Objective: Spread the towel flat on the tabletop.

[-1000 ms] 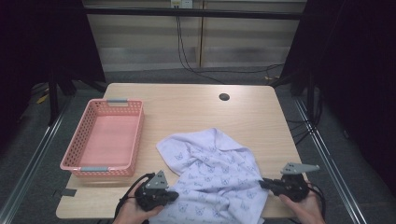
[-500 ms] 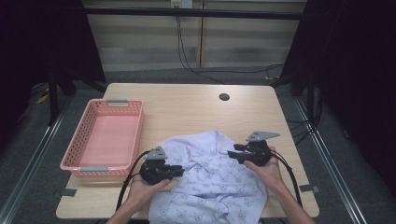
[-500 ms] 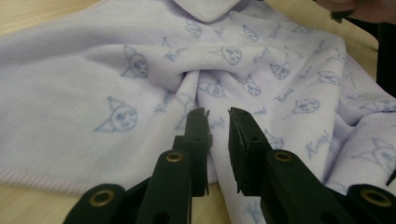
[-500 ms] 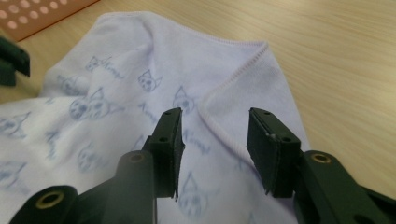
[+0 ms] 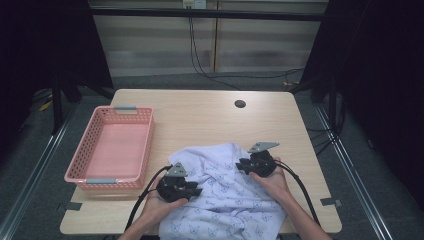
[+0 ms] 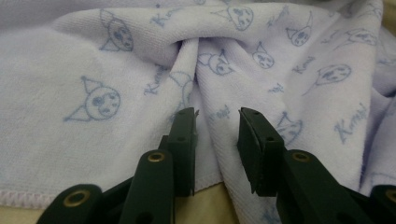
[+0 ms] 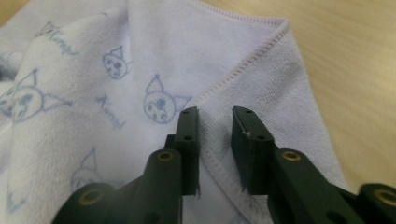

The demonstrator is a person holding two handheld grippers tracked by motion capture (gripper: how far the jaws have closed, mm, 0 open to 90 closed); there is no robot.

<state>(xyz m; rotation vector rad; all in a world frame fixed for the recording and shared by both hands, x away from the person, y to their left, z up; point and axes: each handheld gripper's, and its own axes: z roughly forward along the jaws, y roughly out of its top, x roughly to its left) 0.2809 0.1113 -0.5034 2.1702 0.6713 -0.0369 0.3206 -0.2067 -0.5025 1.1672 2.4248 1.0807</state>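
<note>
we have both grippers down on the crumpled pale lilac terry towel with blue cat-face print (image 5: 227, 197) at the near edge of the wooden table (image 5: 200, 120), the left gripper (image 5: 196, 191) with jaws just opening astride a fold, the right gripper (image 5: 241, 165) just closing astride the stitched hem, neither pinching yet, likely so we can lift it by two edges.

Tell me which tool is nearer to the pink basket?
Left. The left tool lies over the towel's left edge, just beside the pink basket's near right corner. The right tool sits farther right, on the towel's upper right part.
</note>
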